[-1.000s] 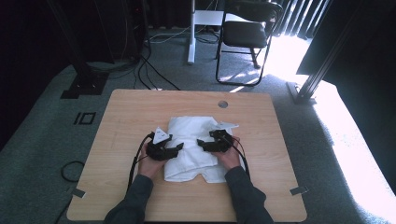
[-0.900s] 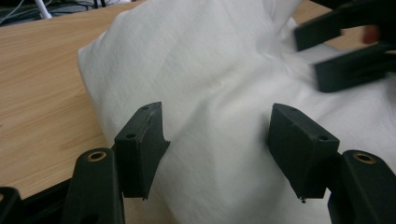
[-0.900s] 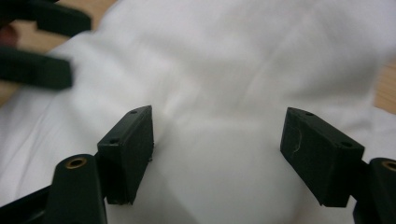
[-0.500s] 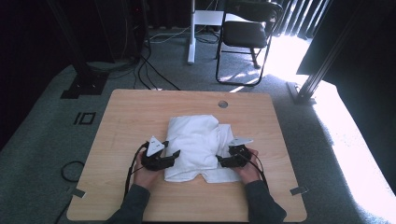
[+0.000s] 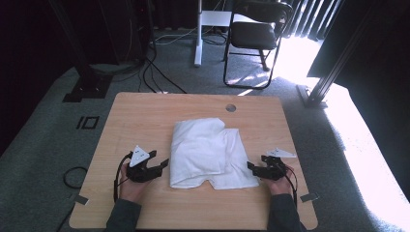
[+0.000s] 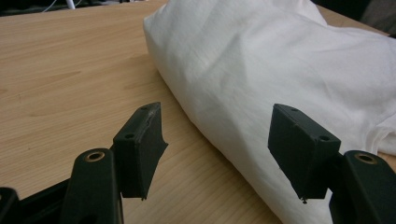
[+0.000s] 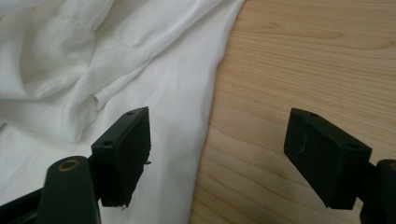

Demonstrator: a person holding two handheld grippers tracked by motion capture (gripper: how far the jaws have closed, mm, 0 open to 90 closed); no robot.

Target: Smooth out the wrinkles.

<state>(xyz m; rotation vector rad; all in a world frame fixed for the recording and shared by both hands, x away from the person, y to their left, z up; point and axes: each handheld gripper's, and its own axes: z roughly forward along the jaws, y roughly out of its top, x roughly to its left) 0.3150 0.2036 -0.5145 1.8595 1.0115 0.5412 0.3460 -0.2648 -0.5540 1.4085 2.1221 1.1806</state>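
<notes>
white cloth (image 5: 208, 152) on table (image 5: 145, 111), both grippers open, empty

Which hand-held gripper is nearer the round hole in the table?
Right. The right hand-held gripper is below-right of the hole; the left hand-held gripper sits farther off, below-left.

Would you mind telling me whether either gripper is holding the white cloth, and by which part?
Nothing is held: the left gripper and right gripper stand open at opposite edges of the white cloth.
</notes>
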